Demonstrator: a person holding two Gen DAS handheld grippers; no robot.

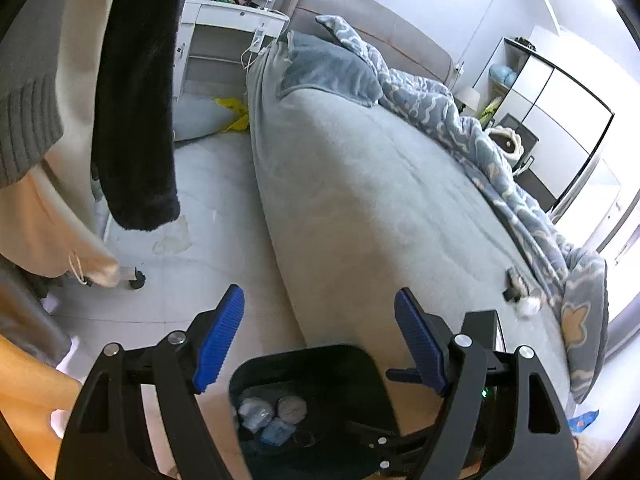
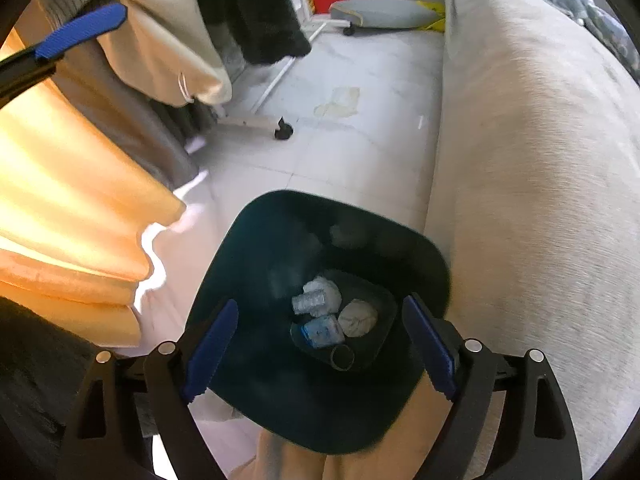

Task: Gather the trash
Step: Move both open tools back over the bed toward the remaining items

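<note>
Dropping crumpled trash into the dark plastic bin [image 2: 320,240] beside the grey bed [image 2: 540,200].

Pale crumpled paper wads [image 2: 358,317] and a clear crinkled wrapper [image 2: 316,300] lie at the bin's bottom; another small white crumpled wad [image 1: 528,307] rests on the bed [image 1: 380,200] near the blue patterned quilt [image 1: 480,148]. That wad looks feather-light, soft and crushable, neither slippery nor fragile, so a gentle pinch across its middle should do. The right gripper [image 2: 320,344] hangs over the bin, jaws spread apart and empty; the left gripper [image 1: 320,340] also stands with its jaws apart, holding nothing, above the bin's rim [image 1: 304,354].
</note>
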